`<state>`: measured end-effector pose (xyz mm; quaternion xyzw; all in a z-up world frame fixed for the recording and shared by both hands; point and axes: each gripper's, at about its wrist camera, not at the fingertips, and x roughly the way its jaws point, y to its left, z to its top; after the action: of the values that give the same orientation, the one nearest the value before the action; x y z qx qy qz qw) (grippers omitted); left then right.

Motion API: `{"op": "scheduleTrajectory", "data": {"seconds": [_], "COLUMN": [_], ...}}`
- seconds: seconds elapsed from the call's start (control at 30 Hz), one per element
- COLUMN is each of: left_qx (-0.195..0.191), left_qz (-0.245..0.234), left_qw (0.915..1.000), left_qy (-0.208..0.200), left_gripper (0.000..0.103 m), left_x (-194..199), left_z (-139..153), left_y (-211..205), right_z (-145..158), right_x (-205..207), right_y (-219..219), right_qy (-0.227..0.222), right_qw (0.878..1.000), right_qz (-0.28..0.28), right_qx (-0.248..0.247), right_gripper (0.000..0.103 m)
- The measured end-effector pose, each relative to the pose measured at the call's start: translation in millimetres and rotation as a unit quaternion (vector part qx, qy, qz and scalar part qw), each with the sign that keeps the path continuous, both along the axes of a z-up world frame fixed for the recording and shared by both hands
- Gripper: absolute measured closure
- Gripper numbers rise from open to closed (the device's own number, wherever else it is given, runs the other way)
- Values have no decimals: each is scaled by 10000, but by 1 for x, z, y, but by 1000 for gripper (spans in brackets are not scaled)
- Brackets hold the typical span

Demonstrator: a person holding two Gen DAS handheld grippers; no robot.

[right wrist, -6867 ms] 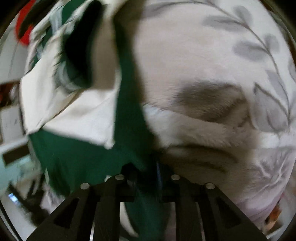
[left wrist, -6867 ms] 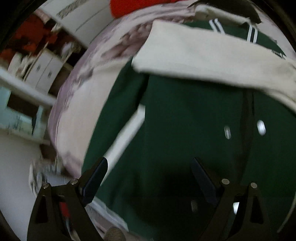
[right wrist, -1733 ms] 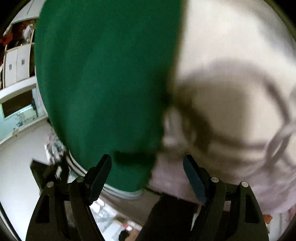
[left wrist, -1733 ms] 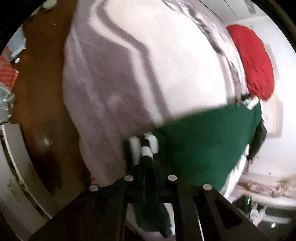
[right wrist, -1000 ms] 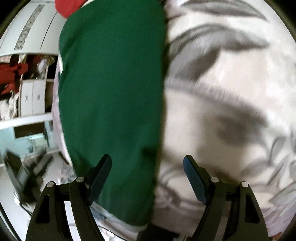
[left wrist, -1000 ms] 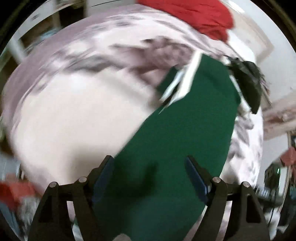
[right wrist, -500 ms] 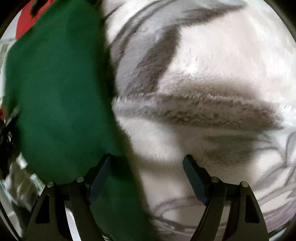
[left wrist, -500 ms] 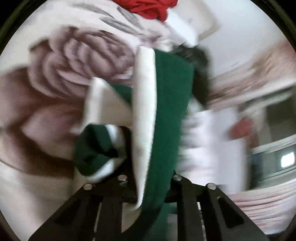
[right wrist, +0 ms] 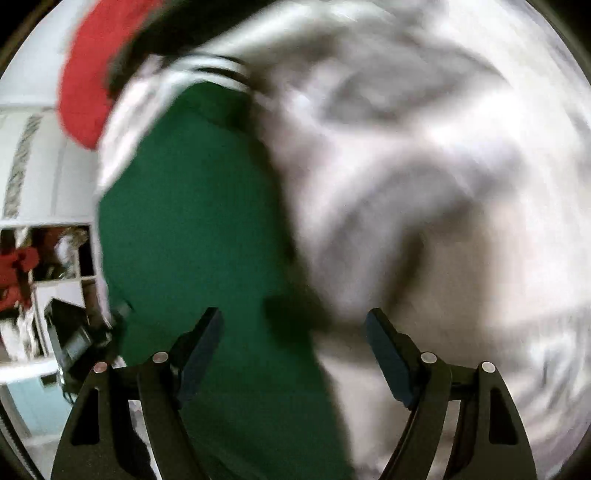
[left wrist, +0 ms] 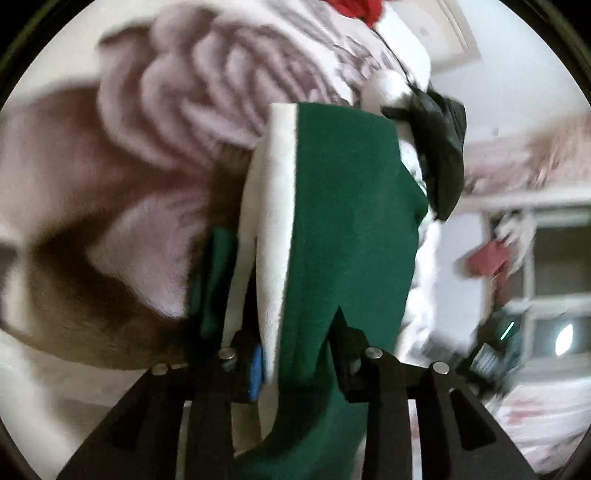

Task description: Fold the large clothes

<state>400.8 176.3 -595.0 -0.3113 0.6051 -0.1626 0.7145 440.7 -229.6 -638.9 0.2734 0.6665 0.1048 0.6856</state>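
Observation:
The garment is a dark green jacket (left wrist: 347,221) with white sleeves and striped trim, folded into a long narrow strip on a bed. My left gripper (left wrist: 299,354) is shut on its near end, with green cloth and a white edge (left wrist: 275,236) bunched between the fingers. In the right wrist view the same green jacket (right wrist: 192,221) lies lengthwise on the blanket. My right gripper (right wrist: 295,332) is open and empty, hovering over the jacket's right edge. The view is blurred.
A fluffy white and grey-brown patterned blanket (left wrist: 110,177) covers the bed (right wrist: 424,184). A red cushion (right wrist: 85,92) lies at the far end, also seen in the left wrist view (left wrist: 354,11). A black object (left wrist: 439,147) lies beyond the jacket. White cupboards (right wrist: 37,166) stand left.
My left gripper opened over the jacket, then shut on its end and now holds it. My right gripper stayed open and swung along the jacket's right edge.

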Motion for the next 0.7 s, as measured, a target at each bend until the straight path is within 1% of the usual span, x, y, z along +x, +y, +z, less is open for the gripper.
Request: {"op": "scheduleTrajectory", "data": {"seconds": [0.03, 0.07, 0.1, 0.13, 0.17, 0.23, 0.27, 0.3, 0.33, 0.37, 0.4, 0.43, 0.5, 0.57, 0.6, 0.63, 0.67, 0.7], "left_qx": [462, 719, 874, 1069, 1119, 1145, 1054, 874, 719, 545, 404, 359, 335, 480, 550, 707, 948, 1059], "left_qz": [-183, -267, -301, -289, -231, -61, 123, 330, 452, 566, 620, 654, 544, 324, 229, 158, 110, 61], "left_qw": [9986, 9968, 9953, 9932, 9927, 9927, 9936, 9948, 9957, 9962, 9964, 9959, 9960, 9965, 9967, 9963, 9949, 9941], "left_qy": [-157, -237, -274, -345, -388, -364, -380, -397, -382, -363, -419, -512, -629, -603, -557, -468, -319, -243], "left_gripper": [72, 72, 71, 69, 69, 63, 63, 63, 63, 63, 63, 63, 63, 63, 63, 63, 63, 63], "left_x": [0, -1, -2, -7, -8, -10, -12, -10, -1, 6, 16, 25, 51, 73, 81, 88, 95, 97], "left_z": [14, 22, 24, 33, 35, 39, 39, 40, 37, 34, 34, 35, 35, 28, 22, 12, -2, -10], "left_y": [-5, -7, -12, -11, -5, 1, 7, 13, 14, 14, 11, 6, -18, -35, -41, -44, -45, -42], "right_z": [6, 10, 16, 20, 23, 16, 9, 11, -4, -9, -28, -43, -53, -47, -41, -33, -26, -17], "right_x": [22, 38, 59, 73, 86, 114, 129, 125, 138, 130, 134, 139, 144, 148, 148, 145, 140, 131], "right_y": [9, 17, 31, 52, 59, 79, 84, 104, 111, 126, 132, 137, 142, 150, 150, 151, 152, 146], "right_qy": [-173, -289, -452, -588, -661, -561, -425, -303, -176, -96, 67, 244, 289, 306, 249, 177, 125, 80], "right_qw": [9998, 9993, 9980, 9967, 9959, 9948, 9948, 9943, 9921, 9905, 9891, 9886, 9866, 9808, 9788, 9777, 9786, 9822], "right_qz": [117, 227, 395, 479, 536, 785, 861, 930, 1004, 1005, 980, 909, 838, 1045, 1167, 1316, 1386, 1344], "right_qx": [-69, -109, -177, -274, -306, -313, -349, -426, -728, -933, -1099, -1171, -1367, -1621, -1663, -1629, -1518, -1310], "right_gripper": [41, 58, 60, 60, 60, 60, 60, 60, 61, 61, 61, 61, 60, 60, 59, 58, 55, 53]}}
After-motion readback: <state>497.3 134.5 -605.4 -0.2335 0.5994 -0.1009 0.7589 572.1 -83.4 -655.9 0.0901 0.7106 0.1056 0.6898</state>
